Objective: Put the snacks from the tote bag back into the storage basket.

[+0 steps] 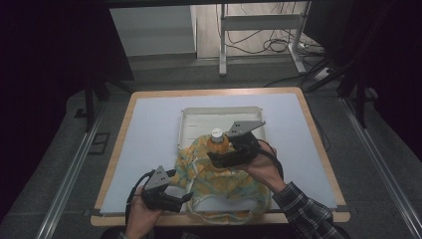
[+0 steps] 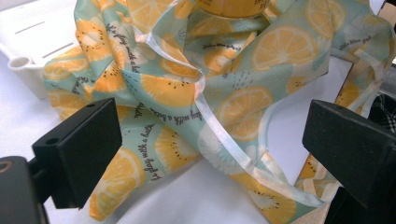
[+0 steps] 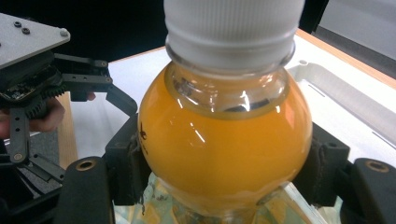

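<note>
On the left, the mat (image 1: 149, 129) lies bare from its edge to the cloth, and the left gripper (image 1: 180, 198) sits at the table's (image 1: 119, 149) near edge with its jaws spread and nothing between them, pointing at the cloth (image 1: 219, 184). The left gripper view shows what the high view cannot: the cloth's (image 2: 187, 93) orange-slice print, a pale ribbon (image 2: 219, 135) across it and a corner of the tray (image 2: 28, 70). At the middle, the right gripper (image 1: 222, 158) pinches the bottle (image 1: 218, 144) of orange liquid upright over the cloth at the white tray's (image 1: 199, 117) near edge, and the right gripper view shows its white cap (image 3: 233, 28) and both pads (image 3: 126, 163) pressed on the bottle (image 3: 224, 144); bare mat lies right of the tray.
</note>
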Available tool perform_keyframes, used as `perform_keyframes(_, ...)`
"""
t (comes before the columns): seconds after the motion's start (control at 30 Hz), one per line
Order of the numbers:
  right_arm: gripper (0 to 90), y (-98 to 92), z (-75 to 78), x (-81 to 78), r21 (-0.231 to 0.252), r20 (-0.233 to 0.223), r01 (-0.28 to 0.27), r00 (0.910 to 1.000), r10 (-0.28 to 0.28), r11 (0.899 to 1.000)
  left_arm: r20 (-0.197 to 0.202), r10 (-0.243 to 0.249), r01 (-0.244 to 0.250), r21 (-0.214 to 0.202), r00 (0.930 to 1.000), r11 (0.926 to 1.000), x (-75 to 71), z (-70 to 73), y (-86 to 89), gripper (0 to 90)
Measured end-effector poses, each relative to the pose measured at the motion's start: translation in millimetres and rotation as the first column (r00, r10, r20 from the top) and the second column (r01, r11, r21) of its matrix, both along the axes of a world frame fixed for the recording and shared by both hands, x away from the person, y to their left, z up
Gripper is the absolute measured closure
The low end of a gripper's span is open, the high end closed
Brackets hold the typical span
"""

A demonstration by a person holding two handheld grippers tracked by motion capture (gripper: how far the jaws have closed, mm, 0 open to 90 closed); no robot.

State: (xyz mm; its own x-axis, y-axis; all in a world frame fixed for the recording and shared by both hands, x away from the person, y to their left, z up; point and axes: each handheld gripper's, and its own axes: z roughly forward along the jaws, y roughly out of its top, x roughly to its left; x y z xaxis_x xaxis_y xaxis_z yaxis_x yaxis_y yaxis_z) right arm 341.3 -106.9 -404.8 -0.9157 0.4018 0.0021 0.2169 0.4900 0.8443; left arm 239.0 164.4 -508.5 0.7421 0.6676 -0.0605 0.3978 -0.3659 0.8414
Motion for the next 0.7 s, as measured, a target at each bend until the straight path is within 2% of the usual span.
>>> perform_keyframes(0.7, 30.3, 8.4, 22.6, 7.2, 0.017, 0.014, 0.003, 0.9999, -0.003, 1.0, 0.005, 0.007, -0.007, -0.009, 1.0, 0.9999, 0.2, 0.5, 2.1, 4.1)
